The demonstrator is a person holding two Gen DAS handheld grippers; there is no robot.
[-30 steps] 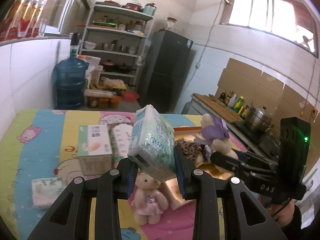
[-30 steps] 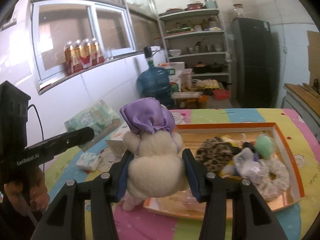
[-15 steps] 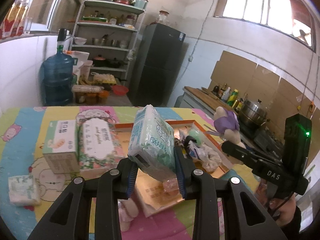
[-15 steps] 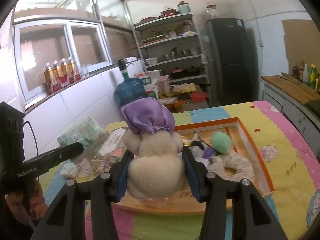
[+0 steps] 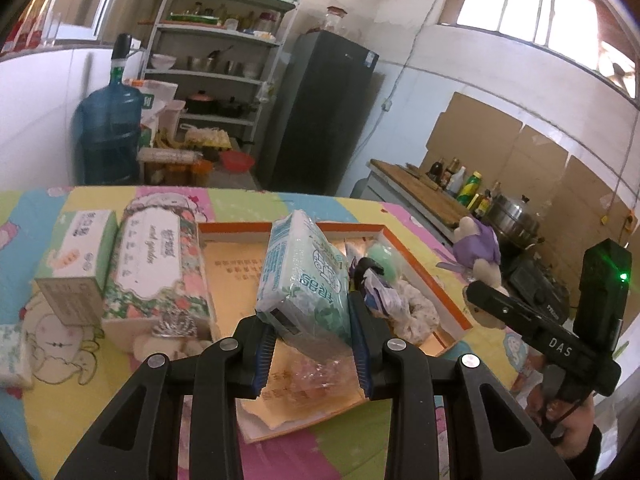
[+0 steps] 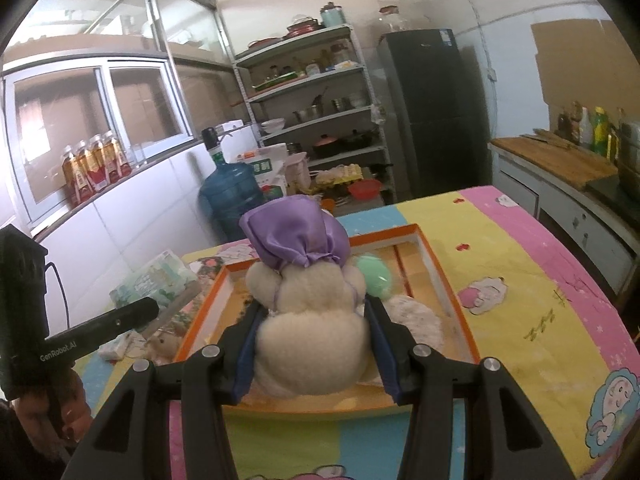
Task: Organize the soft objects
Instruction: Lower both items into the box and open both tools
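My left gripper (image 5: pixel 312 332) is shut on a pale green tissue pack (image 5: pixel 304 276) and holds it above the near part of the orange-rimmed tray (image 5: pixel 424 276). My right gripper (image 6: pixel 312 344) is shut on a cream plush toy with a purple cap (image 6: pixel 308 304), held above the tray's near rim (image 6: pixel 460 308). The plush also shows in the left wrist view (image 5: pixel 478 248), right of the tray. In the tray lie a green ball (image 6: pixel 374 276), a white fluffy ring (image 6: pixel 416 316) and other soft items (image 5: pixel 376 288).
A floral tissue pack (image 5: pixel 156 268), a green-and-white tissue box (image 5: pixel 76 256) and a small tissue pack (image 5: pixel 12 352) lie left of the tray on the cartoon-print tablecloth (image 6: pixel 540 300). A small teddy (image 6: pixel 164 346) lies by the tray's left edge. A counter (image 6: pixel 560 164) stands to the right.
Both grippers have moved over the tray with their loads still held. The left view now looks down on the tray and the tissue packs beside it; the right gripper faces the tray squarely.
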